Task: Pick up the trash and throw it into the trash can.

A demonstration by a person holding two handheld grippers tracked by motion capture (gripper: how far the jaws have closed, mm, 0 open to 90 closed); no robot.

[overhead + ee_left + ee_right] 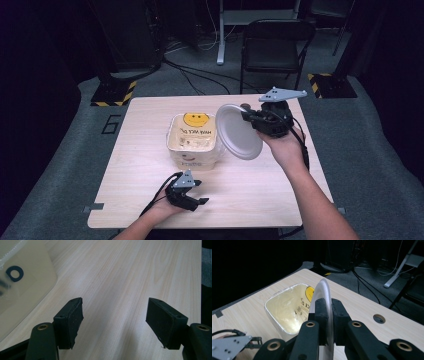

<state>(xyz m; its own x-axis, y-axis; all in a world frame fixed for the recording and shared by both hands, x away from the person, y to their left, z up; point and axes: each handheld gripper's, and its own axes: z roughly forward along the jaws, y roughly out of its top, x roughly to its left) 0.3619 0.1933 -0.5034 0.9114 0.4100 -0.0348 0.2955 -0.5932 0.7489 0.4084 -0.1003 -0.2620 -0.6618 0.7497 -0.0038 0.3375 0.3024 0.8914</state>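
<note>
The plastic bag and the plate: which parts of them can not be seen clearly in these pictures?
- Plastic bag, high view: its printed text is too small to read.
- Bag, left gripper view: cut off by the left edge; the blue print is blurred.
- Bag floor, right gripper view: glare on the film hides it.
- Plate, right gripper view: edge-on, its lower rim hidden in the right claw; neither face shows.

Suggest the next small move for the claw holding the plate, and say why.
Probably swing the plate leftward and lower it edge-first into the open bag. The right claw is shut on the plate's rim and holds it tilted beside the bag's opening, just off its right edge. The left claw rests open on the table, apart from the bag.
</note>
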